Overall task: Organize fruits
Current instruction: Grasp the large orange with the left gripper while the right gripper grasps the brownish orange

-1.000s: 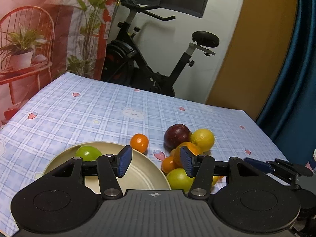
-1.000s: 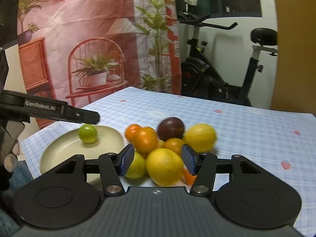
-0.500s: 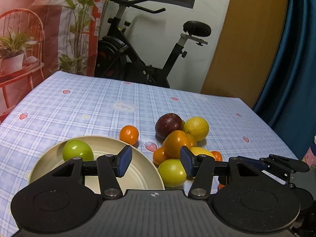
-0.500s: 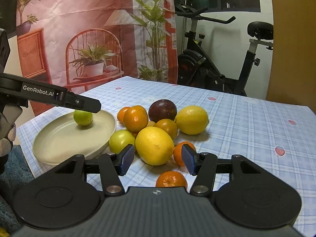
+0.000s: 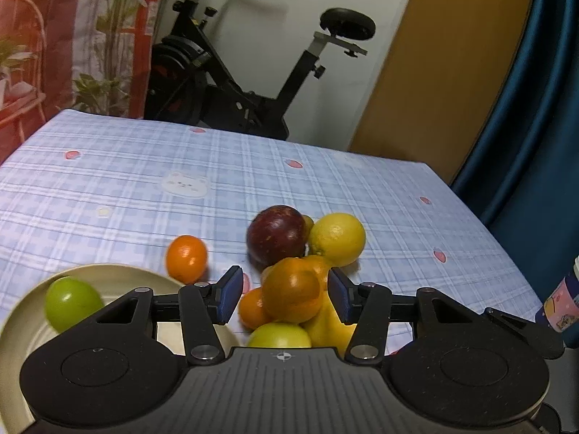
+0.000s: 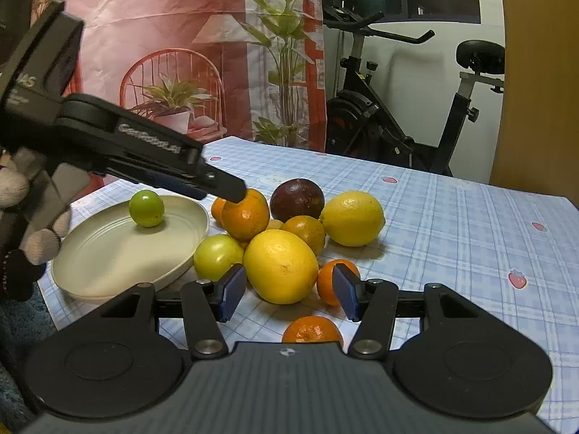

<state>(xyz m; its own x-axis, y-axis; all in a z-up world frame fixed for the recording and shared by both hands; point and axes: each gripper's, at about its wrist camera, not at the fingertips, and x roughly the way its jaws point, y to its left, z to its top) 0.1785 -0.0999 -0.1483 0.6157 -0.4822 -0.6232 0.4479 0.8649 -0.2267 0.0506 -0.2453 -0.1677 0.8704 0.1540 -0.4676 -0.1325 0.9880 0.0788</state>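
Your left gripper (image 5: 284, 294) fingers, just narrowing, straddle the top orange (image 5: 292, 291) unclamped beside the plate (image 6: 108, 249); right gripper (image 6: 286, 291) fingers stand apart.

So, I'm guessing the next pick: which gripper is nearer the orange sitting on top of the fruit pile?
Left. The left gripper brackets the top orange; the right gripper sits behind the pile's near edge.

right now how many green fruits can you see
2. One small round green fruit sits in the cream round plate. One yellow-green fruit lies on the cloth beside the plate, against the pile. Others may be hidden.
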